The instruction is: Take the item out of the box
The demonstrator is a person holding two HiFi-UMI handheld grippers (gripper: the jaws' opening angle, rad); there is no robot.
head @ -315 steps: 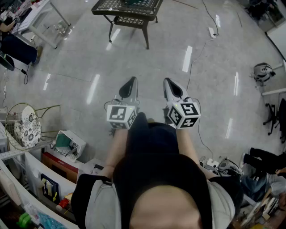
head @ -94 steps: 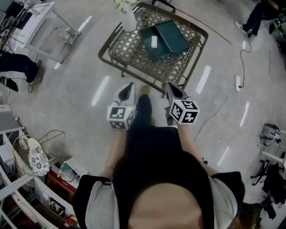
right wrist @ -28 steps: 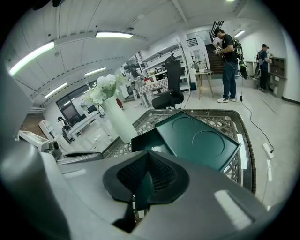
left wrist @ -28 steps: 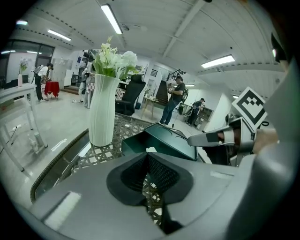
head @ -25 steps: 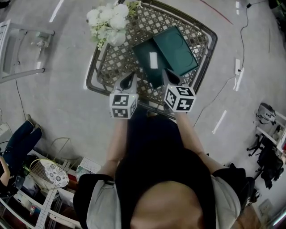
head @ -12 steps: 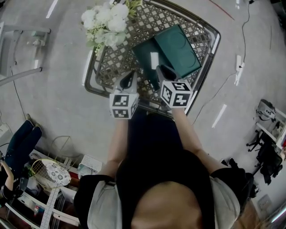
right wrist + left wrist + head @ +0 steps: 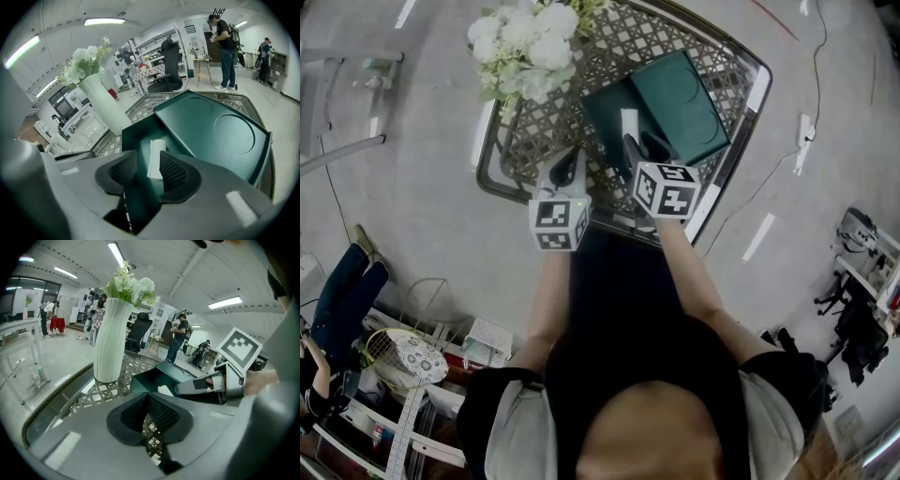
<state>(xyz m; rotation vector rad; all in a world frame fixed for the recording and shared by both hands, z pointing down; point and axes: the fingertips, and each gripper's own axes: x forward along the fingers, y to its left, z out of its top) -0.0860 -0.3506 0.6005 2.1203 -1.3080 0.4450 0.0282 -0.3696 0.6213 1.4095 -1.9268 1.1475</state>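
Note:
A dark green box [image 7: 605,108] lies open on the lattice table [image 7: 487,141], its lid [image 7: 680,94] resting against its right side. Inside lies a small white item [image 7: 629,120]. My right gripper [image 7: 636,142] hovers over the box's near end with its jaws opening. In the right gripper view the white item [image 7: 156,157] lies just ahead, in line with the gap between the pads [image 7: 174,171] and untouched by them. My left gripper [image 7: 572,155] is shut and empty over the lattice left of the box [image 7: 150,380].
A white vase of white flowers [image 7: 525,42] stands at the table's far left corner, close to the left gripper's path [image 7: 110,341]. A cable [image 7: 811,66] runs across the floor to the right. People stand far off [image 7: 227,47] beyond the table.
The right gripper has moved forward over the box and its jaws have parted. The left gripper stayed shut near the table's front edge.

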